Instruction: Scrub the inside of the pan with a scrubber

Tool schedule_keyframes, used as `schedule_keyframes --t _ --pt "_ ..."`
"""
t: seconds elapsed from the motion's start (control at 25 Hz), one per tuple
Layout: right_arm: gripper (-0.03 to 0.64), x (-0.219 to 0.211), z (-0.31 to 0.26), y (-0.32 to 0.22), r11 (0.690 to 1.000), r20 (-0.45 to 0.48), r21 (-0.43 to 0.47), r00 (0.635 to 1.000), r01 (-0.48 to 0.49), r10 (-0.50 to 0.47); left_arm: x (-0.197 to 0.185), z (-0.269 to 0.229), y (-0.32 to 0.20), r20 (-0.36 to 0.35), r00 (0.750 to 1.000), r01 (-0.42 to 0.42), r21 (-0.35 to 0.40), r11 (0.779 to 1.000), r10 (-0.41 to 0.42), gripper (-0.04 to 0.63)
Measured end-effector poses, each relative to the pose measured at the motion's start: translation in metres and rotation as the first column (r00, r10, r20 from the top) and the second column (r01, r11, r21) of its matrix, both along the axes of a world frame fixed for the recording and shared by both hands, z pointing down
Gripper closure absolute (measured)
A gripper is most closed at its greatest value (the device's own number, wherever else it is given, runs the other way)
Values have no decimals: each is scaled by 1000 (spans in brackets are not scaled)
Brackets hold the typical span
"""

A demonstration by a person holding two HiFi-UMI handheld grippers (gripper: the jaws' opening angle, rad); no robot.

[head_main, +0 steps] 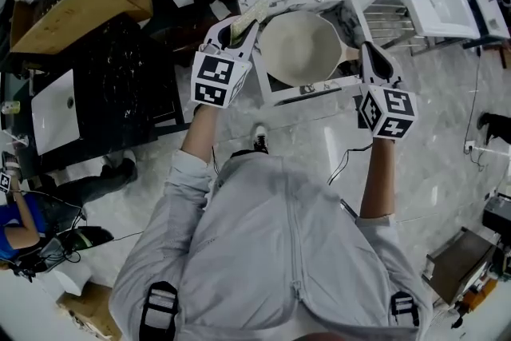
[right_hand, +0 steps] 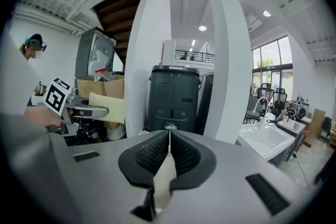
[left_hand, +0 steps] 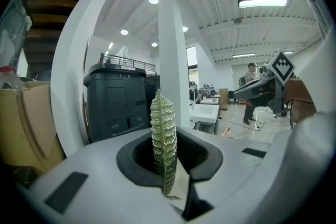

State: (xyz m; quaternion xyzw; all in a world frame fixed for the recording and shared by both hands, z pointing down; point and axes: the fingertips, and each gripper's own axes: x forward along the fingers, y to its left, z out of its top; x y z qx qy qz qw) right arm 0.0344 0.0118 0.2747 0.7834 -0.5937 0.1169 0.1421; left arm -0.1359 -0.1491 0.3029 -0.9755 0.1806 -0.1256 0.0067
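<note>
Left gripper [left_hand: 169, 162] is clenched on the green scrubber [left_hand: 164, 123] (seen edge-on), just left of the pale pan [head_main: 299, 48]; right gripper [right_hand: 168, 140], jaws pressed together on nothing, sits beside the handle [head_main: 349, 54]

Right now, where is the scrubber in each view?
Head view: scrubber in the left gripper's jaws, left of the pan.
Left gripper view: centre, upright between the jaws.
Right gripper view: at left, mid-height.
Shared landmark: the dark bin, in both gripper views.
</note>
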Motion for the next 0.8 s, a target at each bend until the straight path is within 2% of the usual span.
schedule_keyframes --t 0.44,0.8 --pt "580 21 17 -14 1000 34 -21 999 -18 18 28 25 -15 56 997 -50 -21 999 51 526" --pt "581 67 30 -43 999 44 -36 998 41 -39 69 48 -32 101 995 1 -32 999 2 526"
